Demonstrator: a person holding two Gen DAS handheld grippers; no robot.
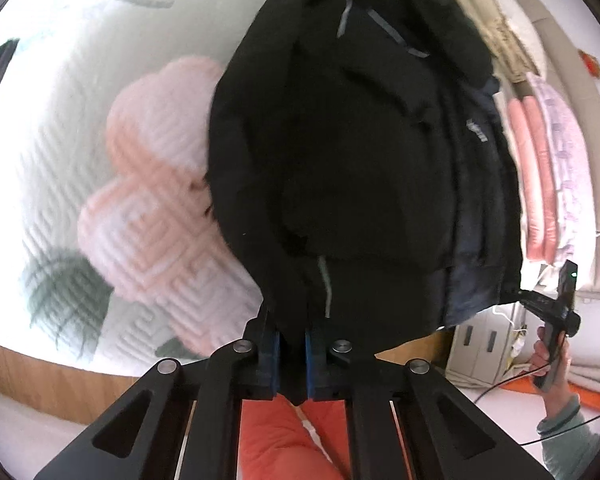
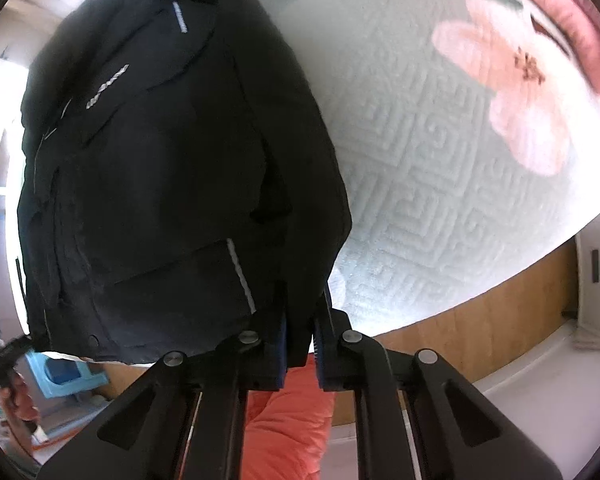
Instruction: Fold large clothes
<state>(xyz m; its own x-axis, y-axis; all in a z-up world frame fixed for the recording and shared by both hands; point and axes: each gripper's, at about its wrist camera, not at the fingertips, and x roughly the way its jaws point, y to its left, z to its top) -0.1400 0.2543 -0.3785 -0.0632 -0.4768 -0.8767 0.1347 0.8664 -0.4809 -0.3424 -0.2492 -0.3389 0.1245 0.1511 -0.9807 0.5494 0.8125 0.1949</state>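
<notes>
Over the near wooden edge of the bed, a bulky black padded jacket with thin grey reflective strips (image 1: 340, 152) hangs by its hem from both grippers, its body draped away from them across a pale quilted bedspread with pink blossoms and green leaves (image 1: 60, 128).

The left gripper (image 1: 296, 344) is clamped shut on the hem: its blue pads pinch a fold of black cloth, with the jacket rising directly ahead of the fingers. To its left the bedspread lies bare up to the wooden bed rim (image 1: 40, 376); to its right the jacket's dark blue lining shows, and beyond that a stack of folded pink and lilac bedding (image 1: 540, 184).

The right gripper (image 2: 300, 340) is likewise closed on the hem, a narrow strip of the jacket (image 2: 160, 160) caught between its blue pads. The jacket's bulk spreads leftward from it, while the bedspread (image 2: 440, 200) stretches open to the right, down to the wooden rim (image 2: 480, 312).

Orange padded fabric (image 2: 288, 420) shows beneath both grippers.
</notes>
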